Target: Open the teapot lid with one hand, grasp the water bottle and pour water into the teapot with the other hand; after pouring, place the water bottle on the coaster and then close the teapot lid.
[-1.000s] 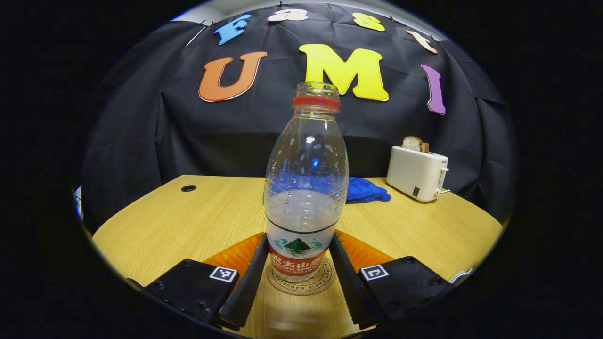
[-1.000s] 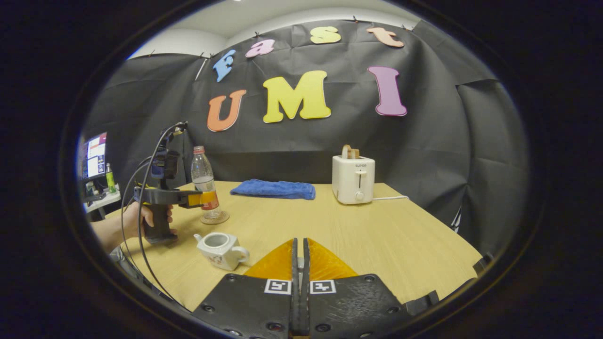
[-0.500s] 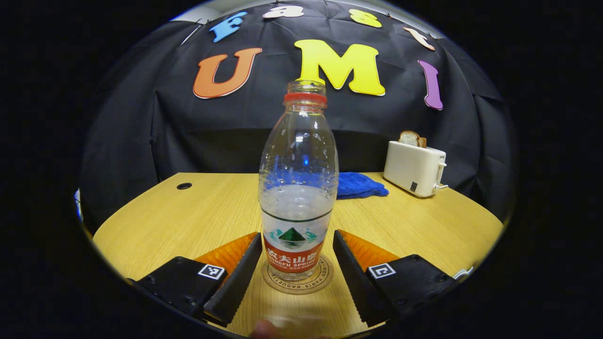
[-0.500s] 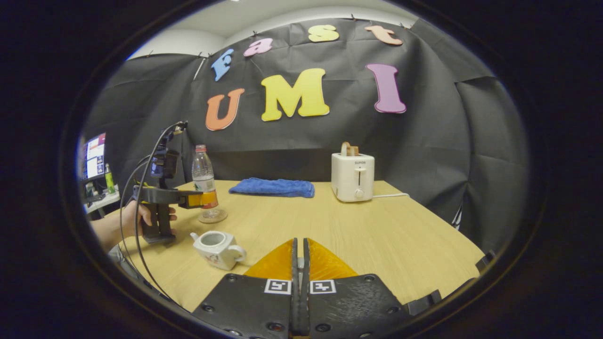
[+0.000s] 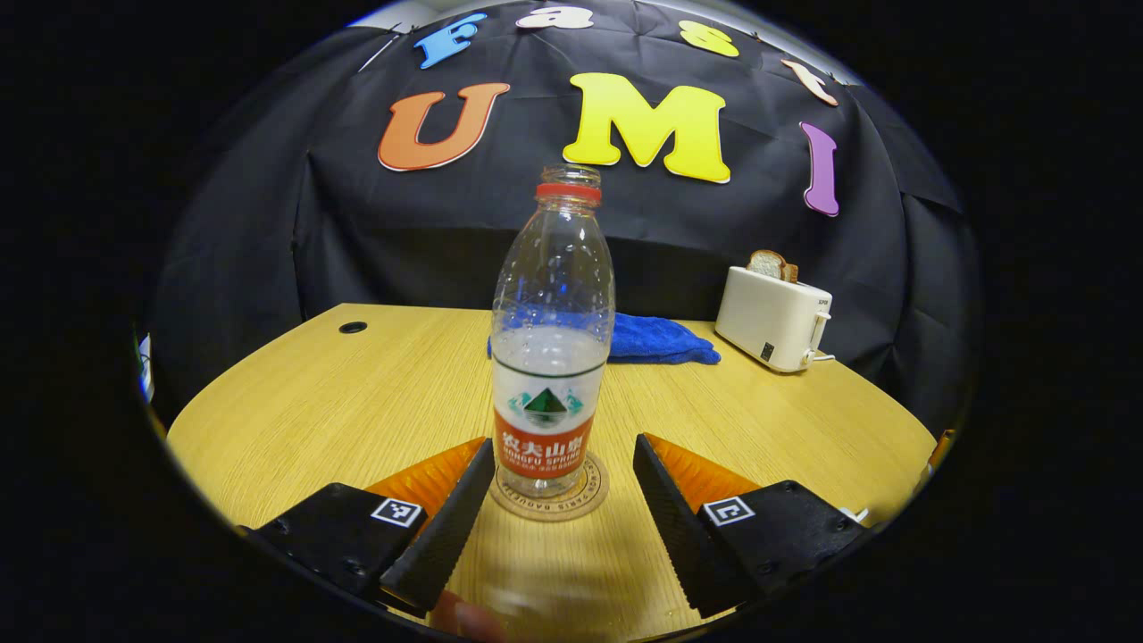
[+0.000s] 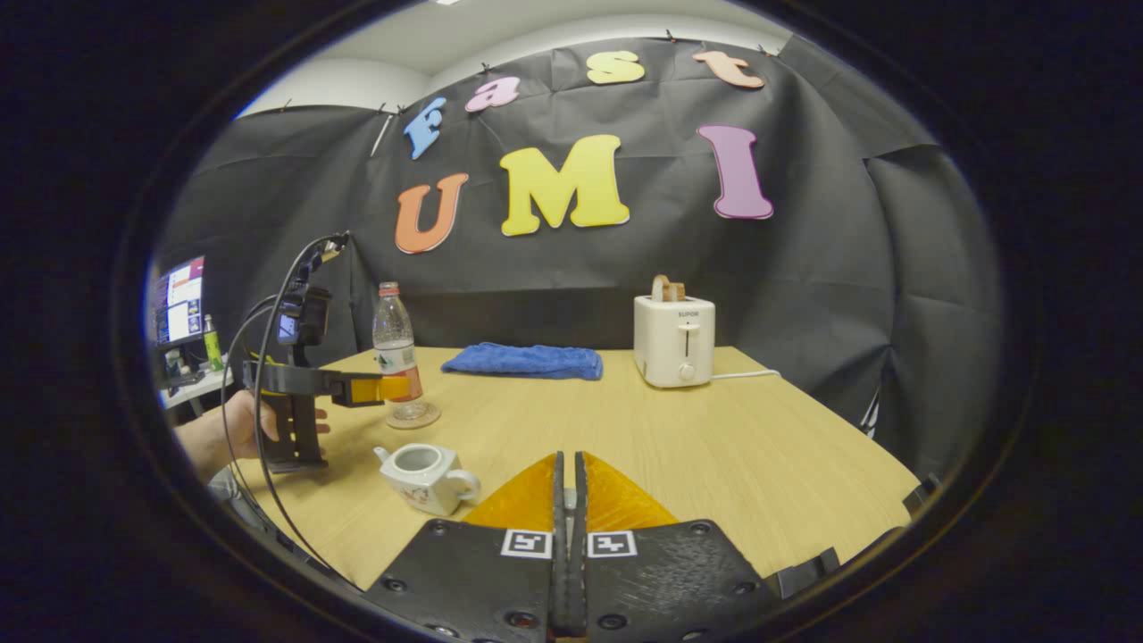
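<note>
Standing released on the coaster [image 5: 548,489], the water bottle [image 5: 551,339] is framed between the spread, non-touching fingers of the left gripper [image 5: 563,482]; the placing step is judged complete. Nearest in the right gripper view, the right gripper [image 6: 568,500] is seen pressed closed; whether the lid is held there cannot be told. Beyond, the white teapot [image 6: 427,475] is recorded lidless on the table [image 6: 679,446]. Next required: the lid lowered squarely onto that opening. Farther: blue cloth [image 6: 525,360], toaster [image 6: 674,338].
</note>
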The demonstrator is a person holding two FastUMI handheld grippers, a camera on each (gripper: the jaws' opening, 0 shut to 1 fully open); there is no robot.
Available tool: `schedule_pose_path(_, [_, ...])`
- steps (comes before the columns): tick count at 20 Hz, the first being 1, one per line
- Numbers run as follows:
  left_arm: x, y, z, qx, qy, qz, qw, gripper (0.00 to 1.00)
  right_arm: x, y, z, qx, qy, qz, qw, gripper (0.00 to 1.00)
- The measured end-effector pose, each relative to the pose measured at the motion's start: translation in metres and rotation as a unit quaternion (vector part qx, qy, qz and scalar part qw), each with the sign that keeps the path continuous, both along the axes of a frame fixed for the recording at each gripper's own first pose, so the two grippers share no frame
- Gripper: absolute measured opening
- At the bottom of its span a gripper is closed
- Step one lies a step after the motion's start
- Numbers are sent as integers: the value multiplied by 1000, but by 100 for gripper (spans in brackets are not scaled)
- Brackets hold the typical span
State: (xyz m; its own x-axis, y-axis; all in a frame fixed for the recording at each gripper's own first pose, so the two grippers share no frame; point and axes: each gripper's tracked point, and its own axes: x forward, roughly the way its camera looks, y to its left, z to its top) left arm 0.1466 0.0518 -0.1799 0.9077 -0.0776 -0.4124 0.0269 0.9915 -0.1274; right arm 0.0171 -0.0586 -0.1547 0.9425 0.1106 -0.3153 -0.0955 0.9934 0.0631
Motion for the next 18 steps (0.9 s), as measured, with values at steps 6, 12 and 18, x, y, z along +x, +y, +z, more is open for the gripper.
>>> schedule_pose_path(6, [-70,41,32,19,-19,43,999,98,11,45,17,12,-20,50,998,0])
schedule_pose_path(12, [-117,68,53,54,-64,74,994,98,31,87,17,13,-23,94,995,0])
schedule_pose_path(18, [-143,83,63,83,-77,96,989,98,47,120,12,8,-21,133,991,0])
